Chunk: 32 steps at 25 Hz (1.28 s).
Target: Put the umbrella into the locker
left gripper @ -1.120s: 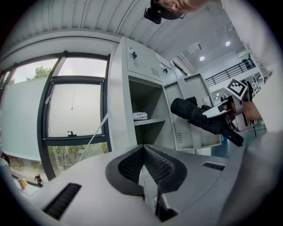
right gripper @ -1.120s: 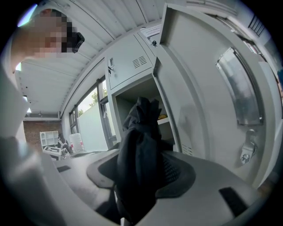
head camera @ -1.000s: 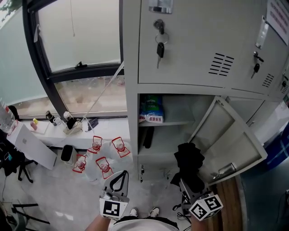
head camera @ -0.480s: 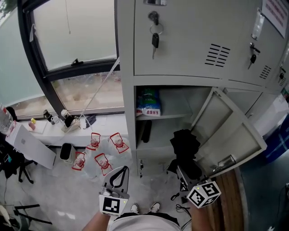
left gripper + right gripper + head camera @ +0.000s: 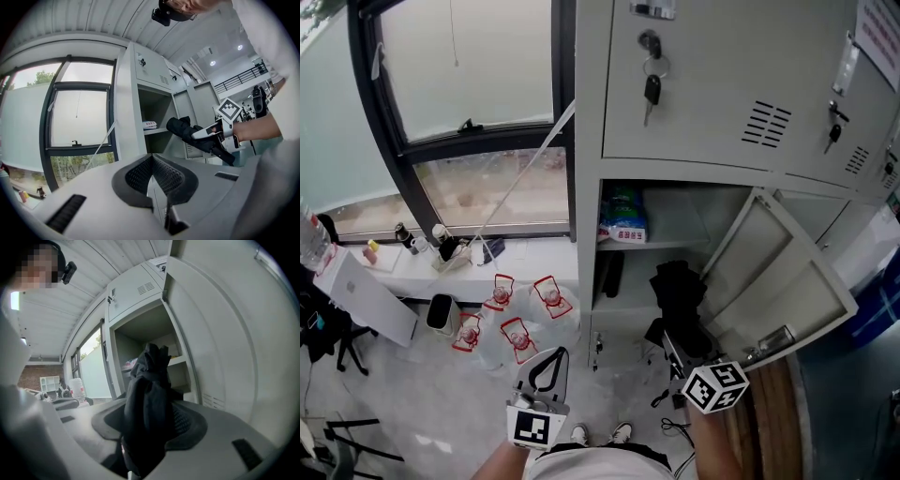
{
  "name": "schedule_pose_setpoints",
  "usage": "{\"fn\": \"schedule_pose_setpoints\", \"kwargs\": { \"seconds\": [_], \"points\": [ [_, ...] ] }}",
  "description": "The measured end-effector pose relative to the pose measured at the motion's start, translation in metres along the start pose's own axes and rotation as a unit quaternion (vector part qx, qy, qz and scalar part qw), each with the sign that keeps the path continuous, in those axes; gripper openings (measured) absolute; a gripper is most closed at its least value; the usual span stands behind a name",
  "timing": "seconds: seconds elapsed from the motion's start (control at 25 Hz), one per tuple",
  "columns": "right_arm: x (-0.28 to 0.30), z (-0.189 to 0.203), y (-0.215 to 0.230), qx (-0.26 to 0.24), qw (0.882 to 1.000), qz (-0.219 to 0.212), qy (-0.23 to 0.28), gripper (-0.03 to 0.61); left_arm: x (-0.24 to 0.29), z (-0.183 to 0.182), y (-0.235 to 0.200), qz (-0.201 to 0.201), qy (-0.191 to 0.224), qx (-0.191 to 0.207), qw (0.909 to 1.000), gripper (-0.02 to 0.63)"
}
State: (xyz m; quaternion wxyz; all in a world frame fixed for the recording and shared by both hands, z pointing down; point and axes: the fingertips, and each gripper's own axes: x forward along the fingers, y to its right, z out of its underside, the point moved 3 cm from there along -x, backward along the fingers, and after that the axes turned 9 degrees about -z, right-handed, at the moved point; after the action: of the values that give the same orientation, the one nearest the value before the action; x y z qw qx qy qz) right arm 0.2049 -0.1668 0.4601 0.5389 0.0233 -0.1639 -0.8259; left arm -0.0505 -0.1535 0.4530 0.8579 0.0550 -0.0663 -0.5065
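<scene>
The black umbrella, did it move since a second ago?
Yes. The right gripper, clamped on the umbrella, carried it up and forward, closer to the open compartment of the locker. Nothing was grabbed or dropped. The left gripper stayed low, shut and empty, and the locker door stayed open.

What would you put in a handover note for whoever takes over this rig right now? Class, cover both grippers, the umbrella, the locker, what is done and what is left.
Left gripper: shut, nothing in it, held off to the left of the locker.
Right gripper: shut on the folded black umbrella, which points at the open compartment but is not inside yet.
Done: door open, umbrella in hand.
Left: push the umbrella in, probably under the shelf, let go, pull back.
</scene>
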Motion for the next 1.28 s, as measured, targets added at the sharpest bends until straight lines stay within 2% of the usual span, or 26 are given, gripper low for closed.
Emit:
{"fn": "schedule_pose_setpoints", "kwargs": {
  "seconds": [0.32, 0.52, 0.96, 1.28],
  "points": [
    [0.038, 0.010, 0.017, -0.010, 1.000, 0.012, -0.020, 0.219, -0.013, 0.006, -0.019, -0.028, -0.008, -0.006, 0.9996, 0.021],
    [0.058, 0.015, 0.024, -0.010, 0.999, 0.015, -0.029, 0.219, -0.018, 0.011, -0.025, -0.035, -0.018, 0.005, 0.9992, 0.021],
    [0.083, 0.033, 0.035, -0.014, 0.998, 0.017, -0.057, 0.215, -0.024, 0.003, -0.031, -0.060, -0.006, 0.002, 0.9982, 0.021],
    [0.099, 0.038, 0.052, -0.005, 0.997, 0.043, -0.067, 0.199, -0.027, 0.003, -0.034, -0.069, -0.006, 0.001, 0.9976, 0.021]
  ]
}}
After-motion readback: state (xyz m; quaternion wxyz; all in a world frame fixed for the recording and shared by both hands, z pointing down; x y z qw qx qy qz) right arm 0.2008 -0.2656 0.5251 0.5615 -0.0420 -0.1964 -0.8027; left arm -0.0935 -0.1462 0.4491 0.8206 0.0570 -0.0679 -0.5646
